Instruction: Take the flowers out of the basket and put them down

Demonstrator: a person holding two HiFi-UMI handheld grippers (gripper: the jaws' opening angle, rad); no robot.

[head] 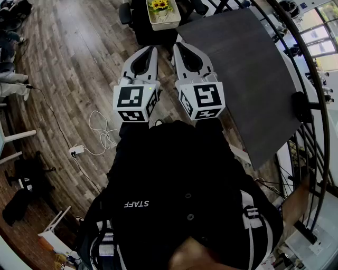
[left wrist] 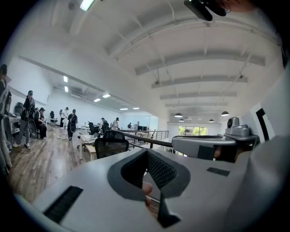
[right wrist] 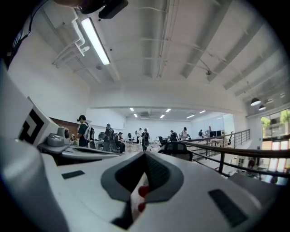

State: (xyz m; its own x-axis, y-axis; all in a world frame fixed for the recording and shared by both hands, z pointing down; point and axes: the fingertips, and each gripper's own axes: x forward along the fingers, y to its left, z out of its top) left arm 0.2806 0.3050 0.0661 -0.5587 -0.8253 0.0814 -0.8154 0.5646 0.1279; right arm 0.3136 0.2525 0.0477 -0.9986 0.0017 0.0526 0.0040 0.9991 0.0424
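A white basket (head: pixel 165 20) with yellow sunflowers (head: pixel 159 5) stands on a dark surface at the top of the head view, well beyond both grippers. My left gripper (head: pixel 152 50) and right gripper (head: pixel 178 47) are held side by side in front of my chest, level and pointing toward the basket. Both are shut with nothing between the jaws. In the left gripper view my left gripper (left wrist: pixel 147 153) shows its jaws meeting at the tip. My right gripper (right wrist: pixel 145 155) looks the same in the right gripper view. Neither gripper view shows the basket or the flowers.
A large dark grey table (head: pixel 248 79) lies to the right of the grippers, with a curved railing (head: pixel 311 89) beyond it. A white cable (head: pixel 100 134) lies on the wooden floor at left. An office chair (head: pixel 125 13) stands beside the basket. Several people stand far off (right wrist: pixel 108 136).
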